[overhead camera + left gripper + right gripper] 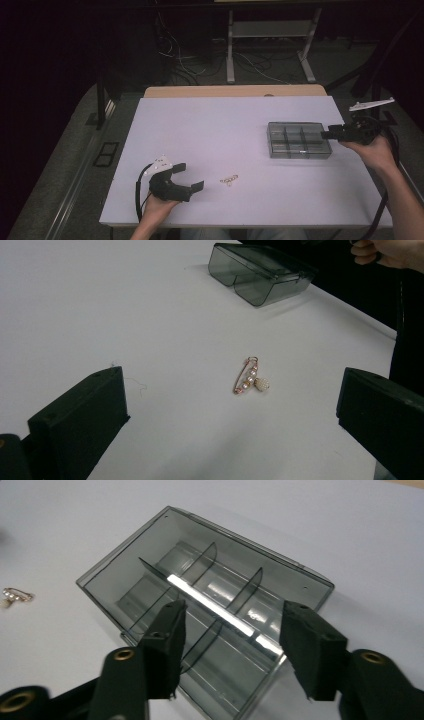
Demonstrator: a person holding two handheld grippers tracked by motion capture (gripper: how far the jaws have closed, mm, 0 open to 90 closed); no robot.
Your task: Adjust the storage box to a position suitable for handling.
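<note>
High view: the brooch pin lies near the table's front edge, just right of the left hand-held gripper, jaws wide and empty. Its long axis runs roughly away from that gripper. The right hand-held gripper, part open and empty, sits at the compartment box toward the right edge.

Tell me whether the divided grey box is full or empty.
Empty. The grey box shows bare compartments between its dividers; the beaded pin lies outside it on the table.
</note>
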